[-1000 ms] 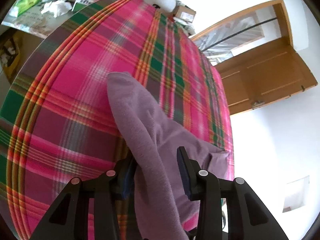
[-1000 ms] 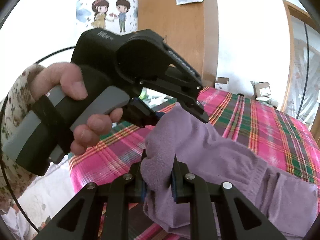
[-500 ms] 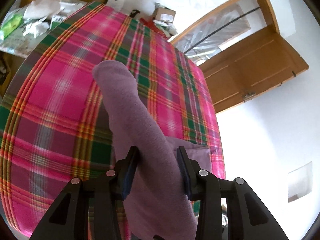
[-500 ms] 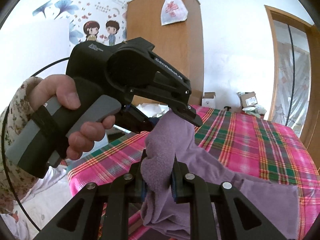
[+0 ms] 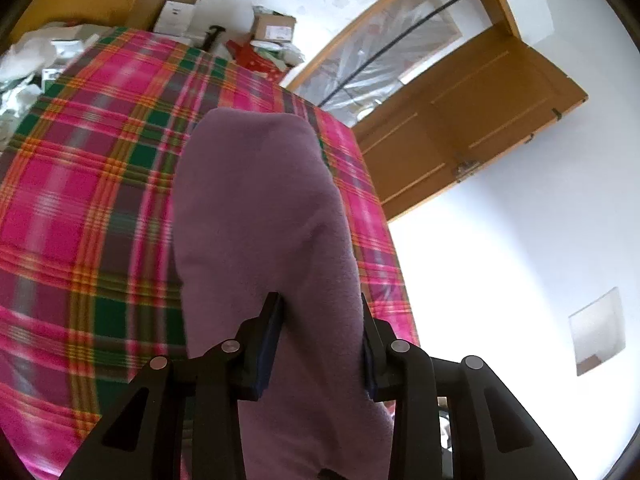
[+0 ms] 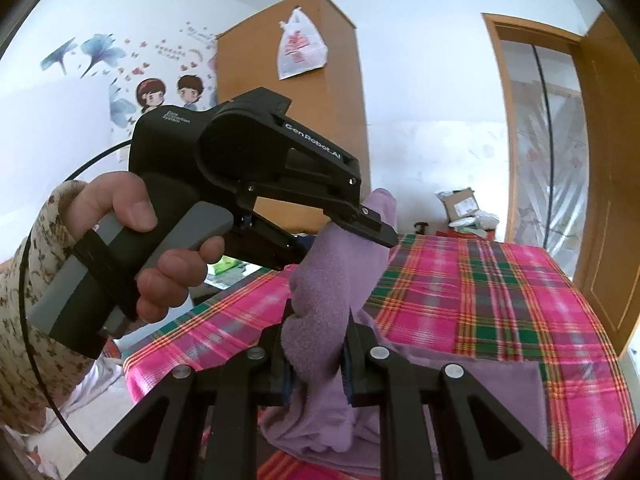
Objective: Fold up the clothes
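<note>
Fleece fills both views: your right gripper (image 6: 316, 344) pinches a bunched edge of the purple fleece garment (image 6: 340, 292) at lower centre, and your left gripper (image 5: 320, 340), jaws just narrowing, clamps another stretch, so the cloth hangs taut above the plaid bedspread (image 5: 80, 200) for folding.

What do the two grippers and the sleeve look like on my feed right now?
Both grippers are matte black with silver rivets and blue-edged pads. The left gripper has a pistol-style body with a grey handle, a black strap, white "GenRobot.AI" lettering and a thin black cable. The sleeve is cream with a small dark floral print.
</note>
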Action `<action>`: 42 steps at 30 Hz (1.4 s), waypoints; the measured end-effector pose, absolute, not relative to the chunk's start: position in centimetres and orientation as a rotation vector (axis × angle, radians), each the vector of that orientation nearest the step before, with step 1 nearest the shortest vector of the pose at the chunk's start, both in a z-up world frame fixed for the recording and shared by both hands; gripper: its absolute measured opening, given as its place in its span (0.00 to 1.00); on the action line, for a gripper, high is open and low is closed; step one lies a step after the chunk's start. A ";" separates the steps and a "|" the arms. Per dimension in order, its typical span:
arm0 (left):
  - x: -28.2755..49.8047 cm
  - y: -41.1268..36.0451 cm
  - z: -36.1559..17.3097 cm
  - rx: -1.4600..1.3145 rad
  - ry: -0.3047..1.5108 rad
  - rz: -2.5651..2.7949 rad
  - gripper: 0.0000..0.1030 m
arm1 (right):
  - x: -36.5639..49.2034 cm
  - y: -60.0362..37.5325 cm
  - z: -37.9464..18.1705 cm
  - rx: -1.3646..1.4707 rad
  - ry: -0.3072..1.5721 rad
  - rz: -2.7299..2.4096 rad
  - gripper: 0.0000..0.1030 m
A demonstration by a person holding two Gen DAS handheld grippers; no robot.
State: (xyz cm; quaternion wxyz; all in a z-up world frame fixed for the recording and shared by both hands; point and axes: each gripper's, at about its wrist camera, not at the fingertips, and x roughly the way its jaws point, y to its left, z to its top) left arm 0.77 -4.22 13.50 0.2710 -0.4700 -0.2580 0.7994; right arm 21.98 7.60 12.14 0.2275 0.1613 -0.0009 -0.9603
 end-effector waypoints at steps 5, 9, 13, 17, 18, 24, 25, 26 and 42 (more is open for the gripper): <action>0.2 -1.1 13.9 -1.253 -0.667 2.103 0.35 | 22.0 10.2 12.5 0.443 -0.039 -2.693 0.18; -0.3 1.3 14.1 -1.249 -0.639 2.071 0.35 | 21.4 11.9 12.2 0.460 -0.057 -2.727 0.18; -1.0 3.2 13.8 -1.263 -0.623 2.041 0.35 | 20.9 13.7 11.8 0.484 -0.059 -2.763 0.18; -1.8 5.1 13.1 -1.279 -0.615 2.010 0.35 | 20.0 15.6 11.0 0.527 -0.079 -2.802 0.18; -2.0 5.6 13.0 -1.283 -0.612 2.002 0.35 | 19.6 16.0 10.7 0.539 -0.082 -2.810 0.18; -3.2 8.7 11.3 -1.322 -0.592 1.945 0.35 | 18.8 18.3 9.0 0.620 -0.119 -2.846 0.18; -3.4 9.3 10.9 -1.332 -0.583 1.934 0.35 | 18.6 18.7 8.7 0.631 -0.132 -2.851 0.18; -3.4 9.7 10.6 -1.341 -0.579 1.927 0.35 | 18.5 19.2 8.5 0.642 -0.144 -2.857 0.18; -5.8 14.1 4.3 -1.499 -0.514 1.822 0.31 | 15.7 23.3 2.8 0.884 -0.283 -2.869 0.19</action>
